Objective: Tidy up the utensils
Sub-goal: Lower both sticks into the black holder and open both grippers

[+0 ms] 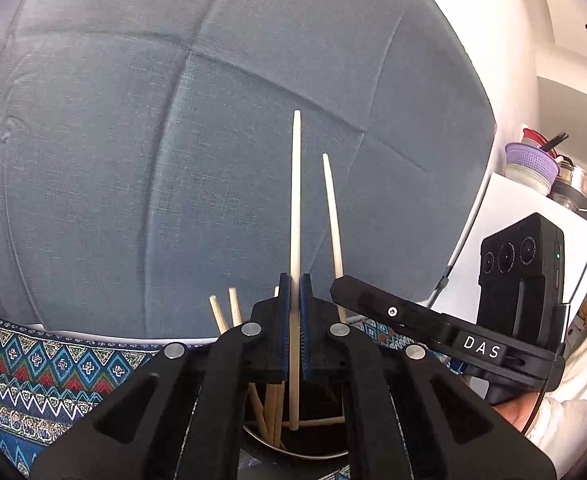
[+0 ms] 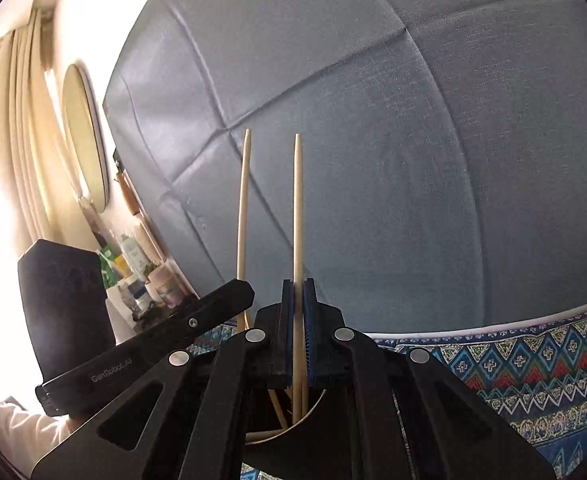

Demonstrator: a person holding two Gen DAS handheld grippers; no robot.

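Observation:
My left gripper [image 1: 295, 292] is shut on a pale wooden chopstick [image 1: 296, 192] that stands upright, its lower end inside a round metal holder [image 1: 293, 446] below the jaws. Several other chopsticks [image 1: 229, 308] lean in that holder. My right gripper [image 2: 298, 296] is shut on a second pale chopstick [image 2: 297, 208], also upright over the same holder [image 2: 289, 430]. Each gripper shows beside the other: the right one [image 1: 433, 320] in the left wrist view with its chopstick [image 1: 332, 216], the left one [image 2: 153, 344] in the right wrist view with its chopstick [image 2: 243, 208].
A blue-grey padded headboard [image 1: 173, 140] fills the background. A patterned blue cloth [image 1: 53, 364] covers the surface under the holder. A shelf with bowls and a purple basket [image 1: 531, 162] is at the right; bottles [image 2: 133, 264] and an oval mirror [image 2: 83, 136] at the left.

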